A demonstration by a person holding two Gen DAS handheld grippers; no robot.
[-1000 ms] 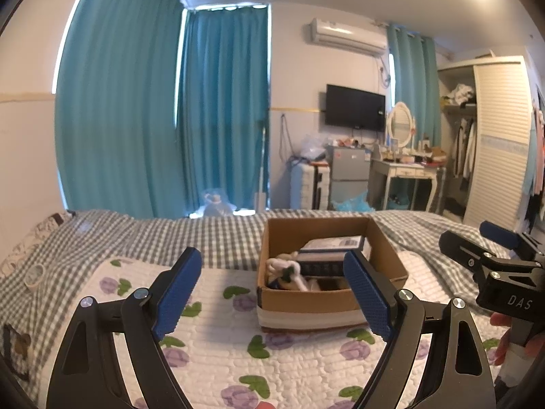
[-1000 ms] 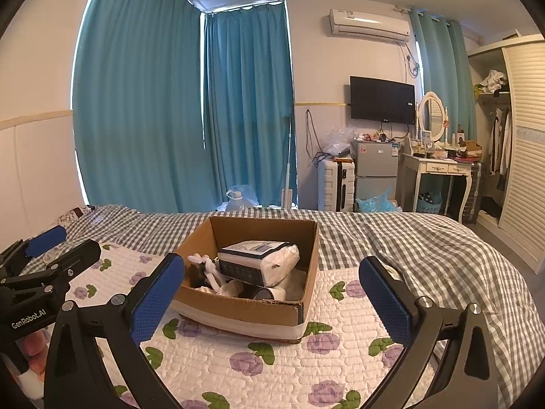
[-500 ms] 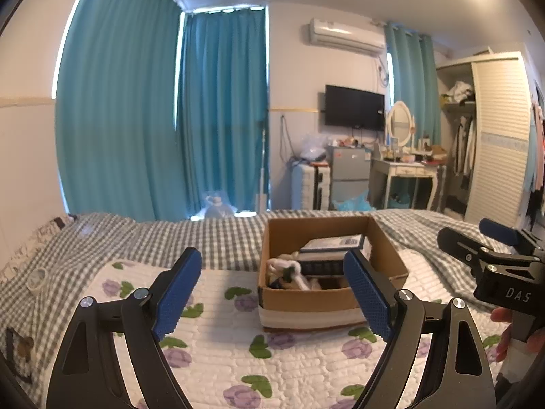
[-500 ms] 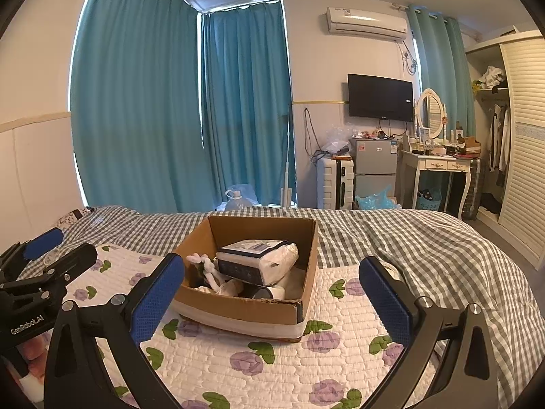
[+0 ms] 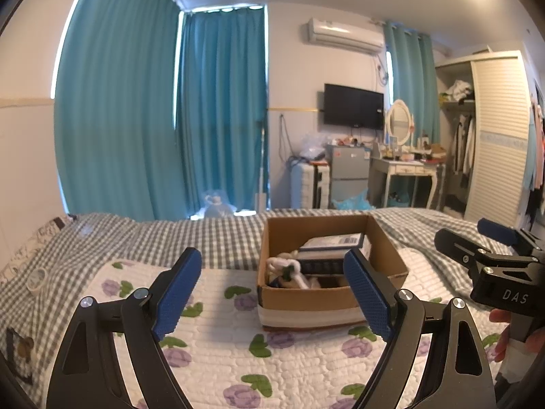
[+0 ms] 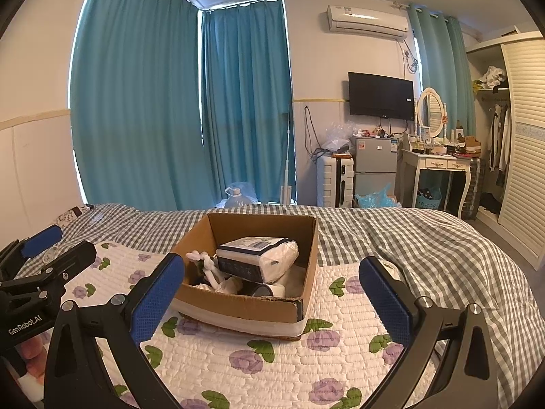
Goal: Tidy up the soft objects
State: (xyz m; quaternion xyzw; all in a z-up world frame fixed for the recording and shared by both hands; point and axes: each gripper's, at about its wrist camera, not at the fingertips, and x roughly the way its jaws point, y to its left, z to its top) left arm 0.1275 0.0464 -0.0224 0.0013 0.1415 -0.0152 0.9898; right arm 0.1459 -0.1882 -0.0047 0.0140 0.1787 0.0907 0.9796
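So I've got both grippers held up over the bed, neither touching anything. The left gripper (image 5: 272,289) has its jaws spread wide with nothing between them, and the right gripper (image 6: 272,293) is released just as wide and empty too. The cardboard box (image 6: 245,303) sits on the white quilt with purple flowers (image 6: 245,361), out ahead of both grippers and apart from them. Inside it, the wrapped pack with the dark blue end (image 6: 259,259) lies on top of the pile, tilted, with its long axis running left to right in the right wrist view and its blue end toward the near left. In the left wrist view the same pack (image 5: 330,248) leans on the far right part of the box, label side up. Just left of it there's a white knotted soft toy (image 6: 204,262), a tangle of limbs so I can't tell which way it points. There's a dark round thing (image 6: 260,289) at the near wall of the box, too hidden to identify. A checked grey blanket (image 6: 425,245) covers the far part of the bed.
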